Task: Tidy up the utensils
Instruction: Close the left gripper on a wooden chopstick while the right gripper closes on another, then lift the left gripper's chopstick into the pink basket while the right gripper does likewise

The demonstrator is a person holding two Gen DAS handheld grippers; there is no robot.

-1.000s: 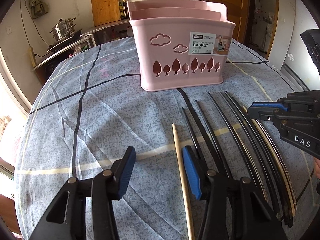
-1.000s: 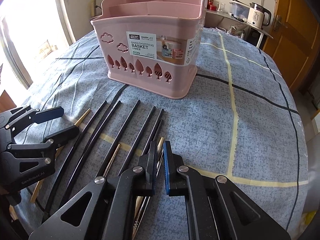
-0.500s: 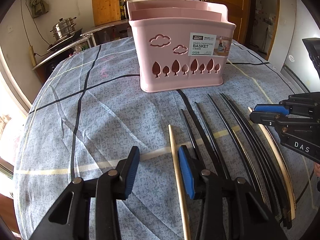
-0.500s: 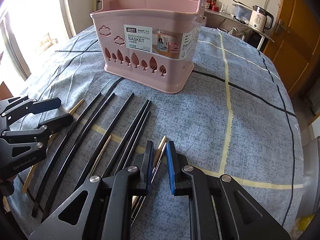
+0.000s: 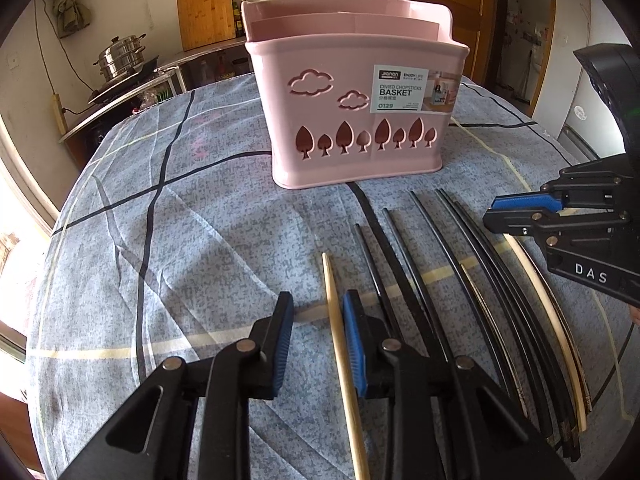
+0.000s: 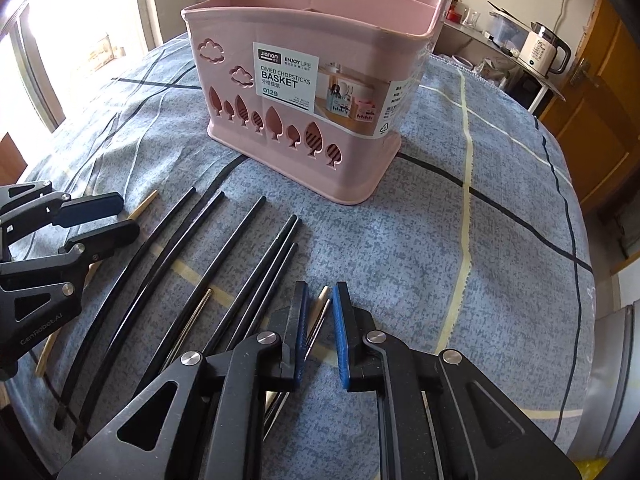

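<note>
Claws straddling chopsticks, nothing gripped yet

Your left claw (image 5: 316, 344) gapes around the wooden chopstick (image 5: 338, 344), lengthwise toward the basket (image 5: 352, 120); right claw (image 6: 320, 332) narrowly brackets the pale pair (image 6: 318, 316).

Table under blue checked cloth (image 5: 192, 240), pink basket (image 5: 352, 120) standing on it, chopsticks (image 5: 460, 272) lying fanned in front.

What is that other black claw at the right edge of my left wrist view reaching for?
Observer: The right gripper straddles the tips of a pale wooden chopstick and a thin metal chopstick.
Operator: Squeezing them?
Observer: No. Its own camera shows gaps between the blue pads and both sticks.
Operator: And inside the basket?
Observer: From that side, a cross divider splits the rear section of the pink chopsticks basket.
</note>
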